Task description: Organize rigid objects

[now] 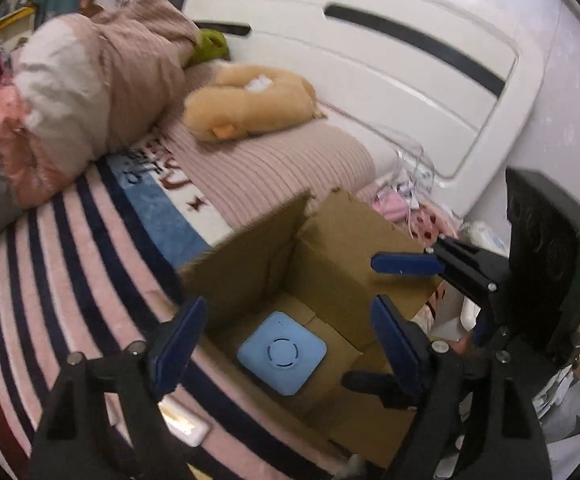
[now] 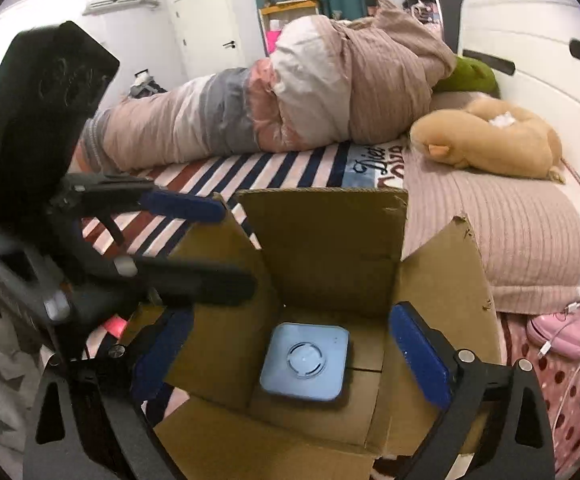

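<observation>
An open cardboard box (image 1: 330,240) (image 2: 322,240) stands on the bed with its flaps up. A light blue square device (image 1: 281,354) (image 2: 305,362) lies flat on the box floor. My left gripper (image 1: 290,340) is open and empty, just above the box's near edge. My right gripper (image 2: 290,356) is open and empty, straddling the box opening above the device. The right gripper also shows in the left wrist view (image 1: 398,292), open over the box's right side. The left gripper shows in the right wrist view (image 2: 193,240) at the box's left flap.
A tan plush toy (image 1: 249,104) (image 2: 490,140) lies on a pink ribbed pillow (image 1: 273,168). A rolled duvet (image 2: 273,100) lies across the striped blanket (image 1: 69,260). The white headboard (image 1: 370,60) stands behind. A pink item with cables (image 2: 562,332) lies right of the box. A small white object (image 1: 185,424) lies near my left fingers.
</observation>
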`<action>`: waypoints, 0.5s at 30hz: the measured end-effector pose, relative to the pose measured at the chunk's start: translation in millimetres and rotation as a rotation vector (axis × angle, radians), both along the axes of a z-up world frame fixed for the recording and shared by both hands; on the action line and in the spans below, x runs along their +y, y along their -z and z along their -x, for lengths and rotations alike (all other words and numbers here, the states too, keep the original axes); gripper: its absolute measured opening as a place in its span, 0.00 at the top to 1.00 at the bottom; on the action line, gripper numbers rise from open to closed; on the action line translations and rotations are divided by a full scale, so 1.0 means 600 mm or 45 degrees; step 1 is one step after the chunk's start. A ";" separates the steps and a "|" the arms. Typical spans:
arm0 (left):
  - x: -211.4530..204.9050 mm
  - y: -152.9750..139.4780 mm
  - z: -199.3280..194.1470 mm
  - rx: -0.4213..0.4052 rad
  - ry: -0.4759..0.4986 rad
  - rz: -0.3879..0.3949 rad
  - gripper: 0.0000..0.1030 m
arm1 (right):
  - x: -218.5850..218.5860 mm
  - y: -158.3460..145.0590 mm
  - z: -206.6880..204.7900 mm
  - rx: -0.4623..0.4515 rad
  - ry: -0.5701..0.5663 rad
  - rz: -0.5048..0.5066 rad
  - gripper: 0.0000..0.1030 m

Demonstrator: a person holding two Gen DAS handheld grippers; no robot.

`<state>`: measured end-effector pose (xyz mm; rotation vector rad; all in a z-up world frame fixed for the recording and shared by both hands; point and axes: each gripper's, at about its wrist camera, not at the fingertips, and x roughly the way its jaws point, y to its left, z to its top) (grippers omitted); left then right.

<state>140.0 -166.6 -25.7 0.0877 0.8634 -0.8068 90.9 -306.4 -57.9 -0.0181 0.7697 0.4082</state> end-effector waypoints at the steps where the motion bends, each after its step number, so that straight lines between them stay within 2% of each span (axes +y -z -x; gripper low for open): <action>1: 0.018 -0.009 0.007 -0.024 -0.027 0.012 0.21 | 0.008 -0.002 0.005 -0.020 -0.014 0.015 0.04; 6: 0.135 -0.044 0.056 -0.198 -0.249 -0.022 0.16 | 0.072 -0.027 0.046 -0.196 -0.090 0.135 0.04; 9: 0.217 -0.043 0.085 -0.279 -0.420 -0.076 0.16 | 0.115 -0.047 0.074 -0.290 -0.148 0.114 0.04; 12: 0.296 -0.025 0.113 -0.306 -0.563 -0.094 0.16 | 0.173 -0.060 0.091 -0.300 -0.310 0.024 0.04; 15: 0.366 0.010 0.142 -0.321 -0.679 -0.123 0.16 | 0.232 -0.047 0.099 -0.276 -0.407 0.014 0.05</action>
